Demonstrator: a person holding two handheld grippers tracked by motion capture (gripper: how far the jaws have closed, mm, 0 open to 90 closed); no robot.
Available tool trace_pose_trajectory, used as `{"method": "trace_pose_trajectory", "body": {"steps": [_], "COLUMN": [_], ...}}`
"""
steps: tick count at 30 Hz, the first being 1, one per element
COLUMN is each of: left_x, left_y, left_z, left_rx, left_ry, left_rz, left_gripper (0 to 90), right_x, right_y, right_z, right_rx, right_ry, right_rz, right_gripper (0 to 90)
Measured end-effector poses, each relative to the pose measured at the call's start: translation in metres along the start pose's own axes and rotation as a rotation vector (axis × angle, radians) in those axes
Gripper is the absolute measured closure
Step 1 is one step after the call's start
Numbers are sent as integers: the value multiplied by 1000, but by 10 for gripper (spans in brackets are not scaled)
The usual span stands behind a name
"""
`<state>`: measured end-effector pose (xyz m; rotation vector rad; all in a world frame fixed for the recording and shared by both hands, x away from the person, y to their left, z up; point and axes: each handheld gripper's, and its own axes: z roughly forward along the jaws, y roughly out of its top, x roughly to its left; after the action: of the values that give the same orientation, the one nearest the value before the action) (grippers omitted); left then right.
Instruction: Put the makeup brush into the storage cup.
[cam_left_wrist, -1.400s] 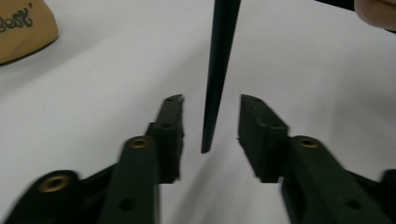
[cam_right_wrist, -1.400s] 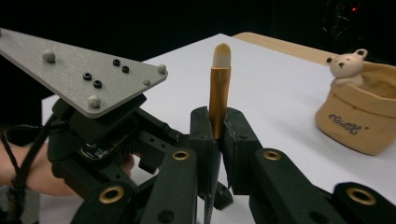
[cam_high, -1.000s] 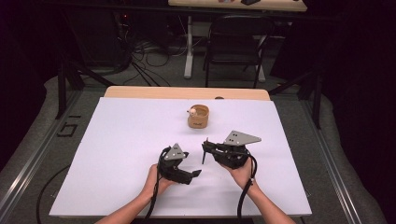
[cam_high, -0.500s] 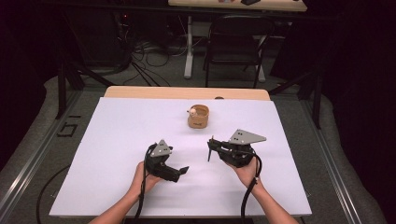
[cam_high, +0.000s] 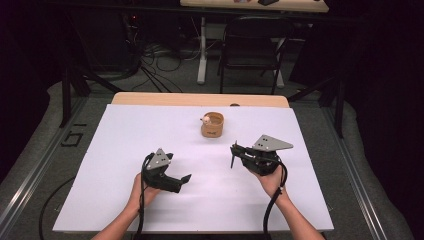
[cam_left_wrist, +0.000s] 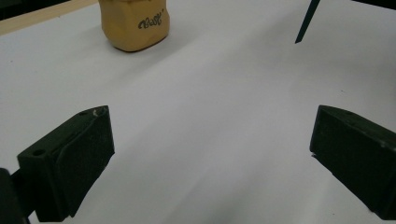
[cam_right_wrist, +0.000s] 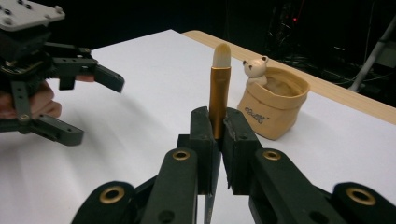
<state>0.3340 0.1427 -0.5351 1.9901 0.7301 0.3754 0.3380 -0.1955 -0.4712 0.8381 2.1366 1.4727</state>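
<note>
A tan pouch-shaped holder (cam_high: 212, 125) with a small bear figure (cam_right_wrist: 254, 70) on its rim stands at the table's far middle. My right gripper (cam_high: 236, 151) is shut on a brush (cam_right_wrist: 219, 88) with a gold ferrule and a pale tip. The brush stands upright between the jaws, and its dark handle end (cam_left_wrist: 306, 21) points down. My left gripper (cam_high: 180, 172) hovers at the front left, apart from the brush. Its jaws have just been opening and now stand wide with nothing between them (cam_left_wrist: 210, 154). In the right gripper view the left gripper (cam_right_wrist: 100, 112) is at the left, held by a hand.
A white sheet (cam_high: 150, 130) covers the table, with a wooden edge (cam_high: 200, 99) at the far side. Beyond the table stand a chair (cam_high: 250, 45) and cables on a dark floor.
The left gripper has moved left, away from the right gripper, and its jaws have spread wider. The right gripper has kept still with the brush.
</note>
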Motion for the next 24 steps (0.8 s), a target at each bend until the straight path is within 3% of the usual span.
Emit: {"method": "trace_pose_trajectory", "body": {"steps": [8, 12, 22, 24], "left_x": [11, 13, 21, 21], "left_y": [-6, -12, -22, -22], "left_z": [-15, -22, -31, -33], "left_rx": [-21, -17, -8, -10], "left_ry": [36, 70, 92, 96], "left_rz": [-34, -22, -54, -45], "left_gripper": [0, 0, 0, 0], "right_x": [-8, -10, -17, -19], "right_y": [2, 2, 3, 4], "right_z": [-4, -6, -10, -10], "right_rx": [12, 22, 31, 29], "right_ry": [-24, -29, -51, -56], "right_rz": [7, 1, -1, 8], "right_gripper": [838, 838, 839, 839]}}
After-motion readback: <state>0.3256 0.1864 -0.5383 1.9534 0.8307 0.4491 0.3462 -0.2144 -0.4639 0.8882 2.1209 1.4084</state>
